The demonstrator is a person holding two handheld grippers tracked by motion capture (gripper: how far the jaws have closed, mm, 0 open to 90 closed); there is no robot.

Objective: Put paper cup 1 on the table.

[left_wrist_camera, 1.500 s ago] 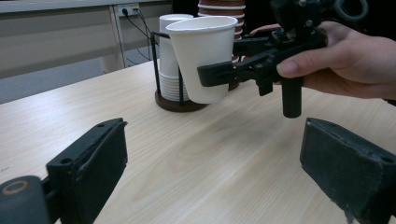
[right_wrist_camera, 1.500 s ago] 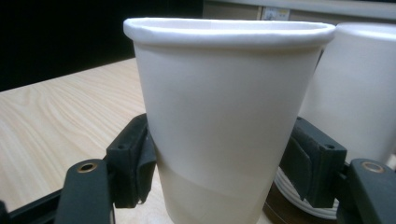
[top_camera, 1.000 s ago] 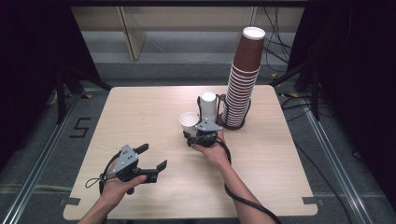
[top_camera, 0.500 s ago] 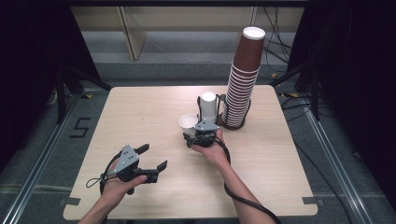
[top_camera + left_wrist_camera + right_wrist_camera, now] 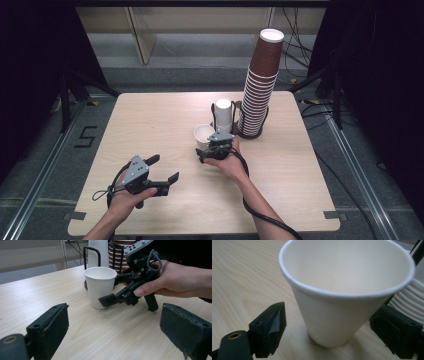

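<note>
the white paper cup [image 5: 204,136] stands upright on the table [image 5: 150,125], mouth up, just past centre toward 12 o'clock. at its 2 o'clock sits a black wire holder [image 5: 220,107] carrying an inverted stack of white cups [image 5: 223,114]; further toward 3 o'clock a second holder carries the tall stack of brown cups [image 5: 260,85]. the single cup sits just beside the holders, which suggests it was drawn from the white stack and set down within short reach.

the right gripper [image 5: 214,150] lies at the cup's 5 o'clock, pointing toward 11 o'clock. its jaws have just been opening: in the right gripper view the cup [image 5: 342,302] stands between them, with a clear gap of table showing between the left pad and the cup wall, and the far pad set off from it as well. judgement: the cup rests on its own base and is released, not gripped. the low, level jaw line matches a set-down at the cup's lower wall, where the taper is narrowest.

the left gripper [image 5: 162,172] is at 7 o'clock on the table, well apart from the cup. its jaws stand wide and hold nothing; in the left gripper view both pads [image 5: 53,323] frame bare wood. its aim toward the cup [image 5: 100,286] and the right gripper [image 5: 117,298] suggests a waiting position.
</note>
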